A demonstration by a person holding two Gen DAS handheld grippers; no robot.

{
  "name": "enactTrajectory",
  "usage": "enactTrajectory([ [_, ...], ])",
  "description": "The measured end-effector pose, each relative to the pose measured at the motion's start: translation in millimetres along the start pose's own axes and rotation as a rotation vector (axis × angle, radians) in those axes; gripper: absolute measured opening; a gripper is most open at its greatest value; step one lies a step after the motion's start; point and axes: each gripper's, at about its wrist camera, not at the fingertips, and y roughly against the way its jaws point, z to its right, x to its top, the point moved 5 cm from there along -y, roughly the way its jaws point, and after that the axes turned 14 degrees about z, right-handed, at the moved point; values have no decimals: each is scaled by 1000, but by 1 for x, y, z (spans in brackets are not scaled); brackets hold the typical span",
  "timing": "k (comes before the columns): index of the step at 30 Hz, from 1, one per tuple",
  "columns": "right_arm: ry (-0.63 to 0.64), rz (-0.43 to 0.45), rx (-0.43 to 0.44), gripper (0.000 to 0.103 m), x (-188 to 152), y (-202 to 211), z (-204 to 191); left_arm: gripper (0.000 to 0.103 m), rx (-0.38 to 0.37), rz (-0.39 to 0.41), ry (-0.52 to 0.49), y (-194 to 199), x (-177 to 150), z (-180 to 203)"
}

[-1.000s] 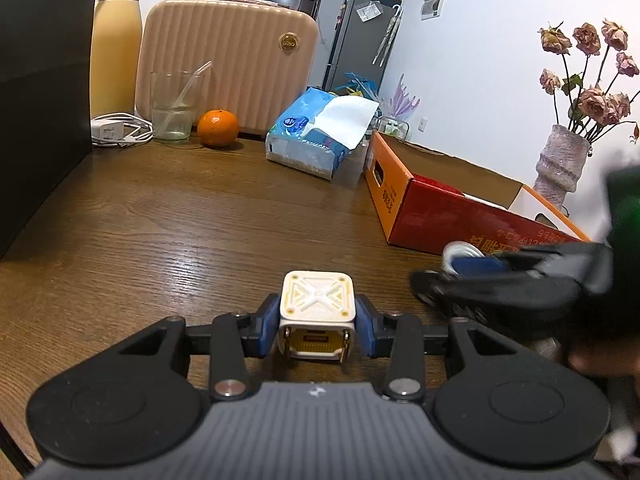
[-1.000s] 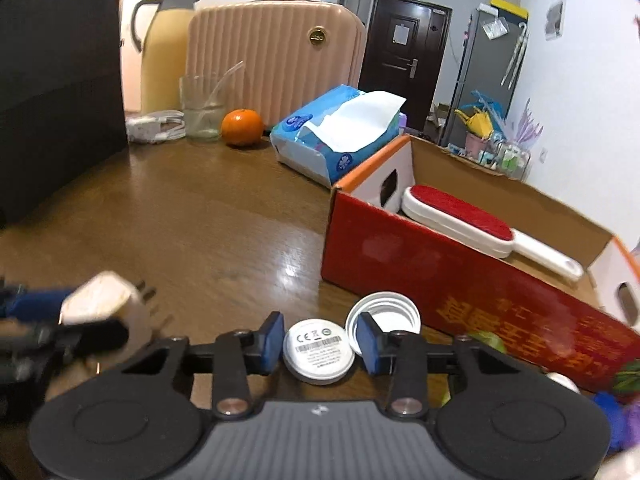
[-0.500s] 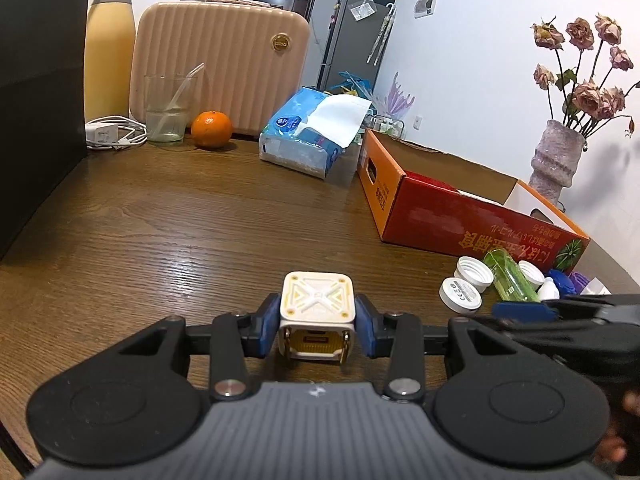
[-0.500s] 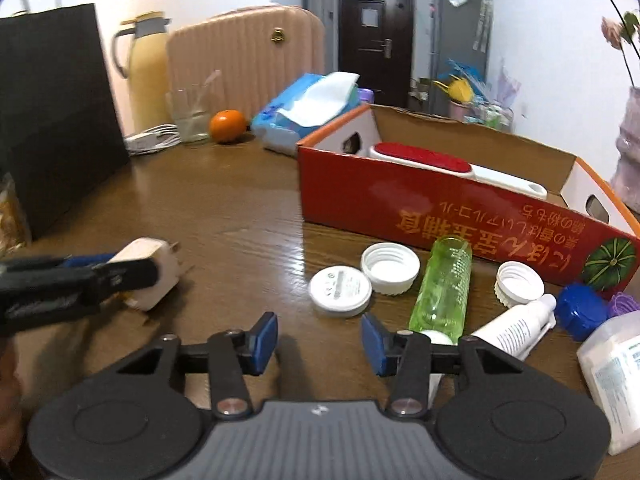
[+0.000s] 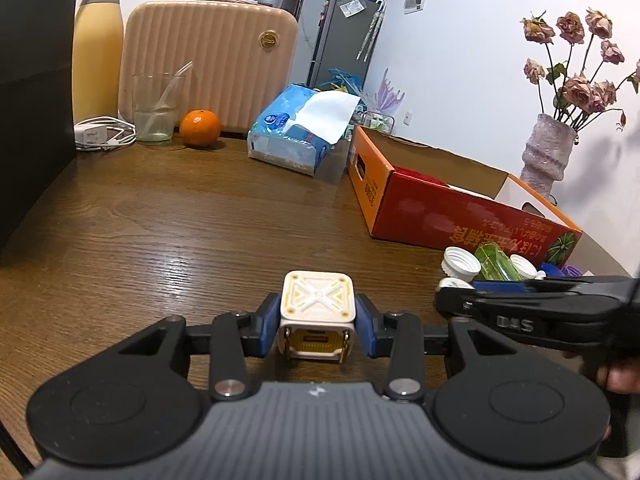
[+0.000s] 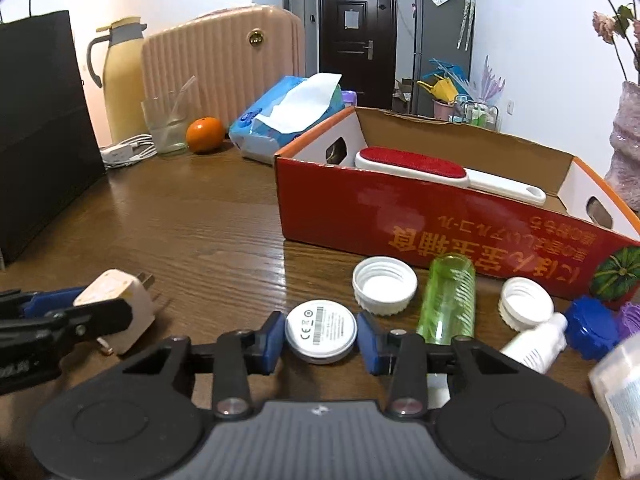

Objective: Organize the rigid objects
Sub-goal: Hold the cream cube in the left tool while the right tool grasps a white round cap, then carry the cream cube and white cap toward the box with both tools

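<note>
Between my right gripper's (image 6: 320, 338) jaws now sits the round white disc (image 6: 321, 330), pads at both edges; half a second ago it lay ahead on the bench (image 6: 200, 224), outside them. I cannot tell whether they press it. My left gripper (image 5: 318, 322) still clamps the white charger cube (image 5: 318, 312), prongs toward me, just above the wood. Beyond lie a white cap (image 6: 384, 286), a green bottle (image 6: 450, 298) and the red box (image 6: 400, 216) holding a lint brush (image 6: 416, 166). A white container (image 6: 618, 392) is cut off at right.
</note>
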Motion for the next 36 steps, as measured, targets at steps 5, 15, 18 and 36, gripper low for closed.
enactTrajectory([
  [5, 25, 50, -25, 39, 1, 49, 10, 39, 16, 4, -68, 23, -5, 18],
  [15, 1, 171, -49, 39, 5, 152, 36, 39, -28, 50, -70, 98, 0, 75],
  [18, -7, 214, -49, 39, 4, 182, 42, 39, -39, 90, -100, 123, 6, 96],
  [36, -114, 338, -153, 39, -29, 289, 111, 39, -138, 161, -220, 182, 1, 197],
])
